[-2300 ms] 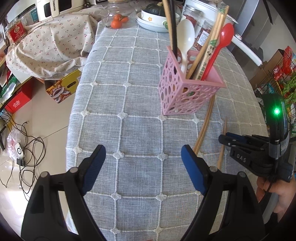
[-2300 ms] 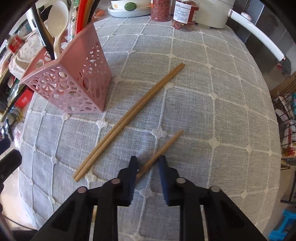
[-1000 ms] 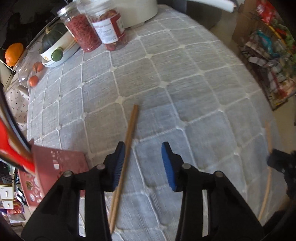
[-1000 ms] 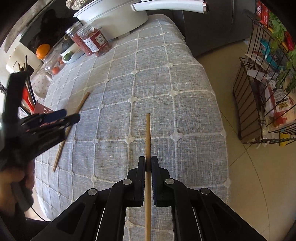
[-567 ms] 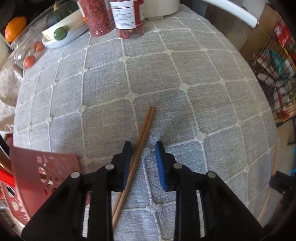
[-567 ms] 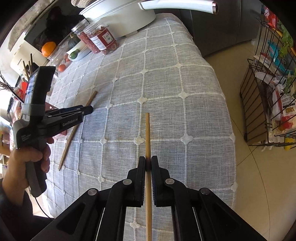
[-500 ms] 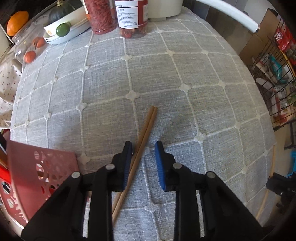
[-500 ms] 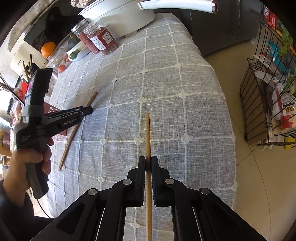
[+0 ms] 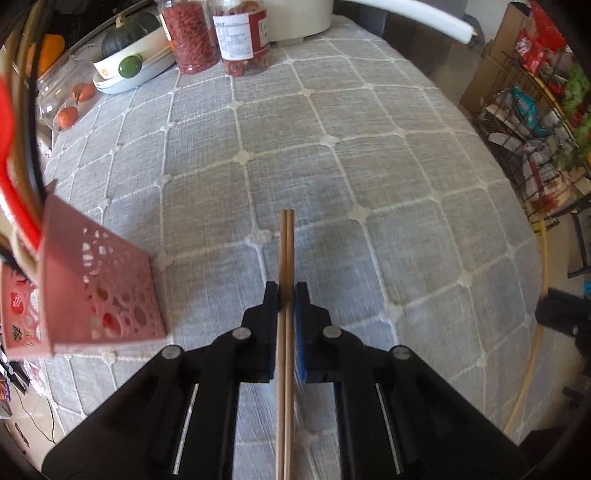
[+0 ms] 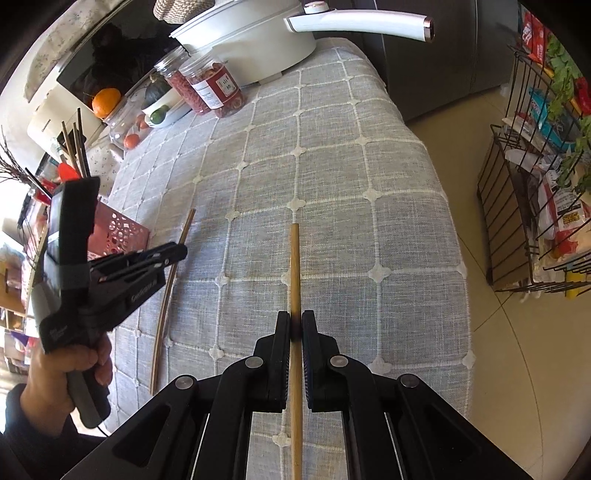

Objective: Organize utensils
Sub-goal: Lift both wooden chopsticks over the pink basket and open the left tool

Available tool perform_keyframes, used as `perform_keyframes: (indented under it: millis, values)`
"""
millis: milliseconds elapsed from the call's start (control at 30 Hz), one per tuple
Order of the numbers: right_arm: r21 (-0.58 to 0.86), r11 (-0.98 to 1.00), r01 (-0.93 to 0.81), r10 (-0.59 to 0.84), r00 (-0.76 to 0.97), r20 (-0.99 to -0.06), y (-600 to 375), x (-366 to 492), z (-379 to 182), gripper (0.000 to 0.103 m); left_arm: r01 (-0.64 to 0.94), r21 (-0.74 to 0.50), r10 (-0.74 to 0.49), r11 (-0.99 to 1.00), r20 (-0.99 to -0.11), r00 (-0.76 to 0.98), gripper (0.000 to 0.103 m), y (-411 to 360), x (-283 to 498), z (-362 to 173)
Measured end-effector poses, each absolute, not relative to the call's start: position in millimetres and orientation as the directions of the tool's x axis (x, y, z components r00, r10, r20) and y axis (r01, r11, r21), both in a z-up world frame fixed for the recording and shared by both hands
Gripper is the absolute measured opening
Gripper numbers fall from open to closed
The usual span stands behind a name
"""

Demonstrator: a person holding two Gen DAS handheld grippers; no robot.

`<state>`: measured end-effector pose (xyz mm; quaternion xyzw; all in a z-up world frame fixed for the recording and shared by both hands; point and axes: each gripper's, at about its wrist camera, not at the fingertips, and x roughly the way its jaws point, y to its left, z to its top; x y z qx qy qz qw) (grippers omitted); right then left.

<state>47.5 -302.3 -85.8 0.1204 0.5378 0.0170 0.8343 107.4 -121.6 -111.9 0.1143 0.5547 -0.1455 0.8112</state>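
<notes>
A grey checked tablecloth (image 9: pixel 369 155) covers the table. At its far end stand two clear jars of red contents (image 9: pixel 192 37), a white pot with a long handle (image 10: pixel 258 33) and a white bowl holding a dark green squash (image 9: pixel 122 62). A black wire rack (image 10: pixel 517 221) stands on the floor beside the table.

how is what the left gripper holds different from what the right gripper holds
The left gripper is shut on a pair of chopsticks lying side by side; the right gripper is shut on a single chopstick. The pair looks darker brown, the single one paler. Both stick out forward past the jaws over the grey tablecloth.
</notes>
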Motion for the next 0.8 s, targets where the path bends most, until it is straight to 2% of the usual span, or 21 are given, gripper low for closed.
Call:
perform_keyframes:
  millis: [233, 567, 800]
  values:
    - [0.222, 0.973, 0.059, 0.171, 0.462, -0.870, -286, 40, -67, 0.006, 0.417, -0.011, -0.197, 0.909, -0.892, 0.406, 0.010, -110, 73, -71]
    - [0.199, 0.980, -0.020, 0.179, 0.532, -0.827, -253, 18, -40, 0.006, 0.435, -0.115, -0.353, 0.893, -0.777, 0.520, 0.010, -65, 40, -15]
    - [0.197, 0.978, -0.069, 0.200, 0.584, -0.787, -232, 10, -23, 0.006, 0.453, -0.148, -0.418, 0.879, -0.697, 0.582, 0.010, -42, 25, 14]
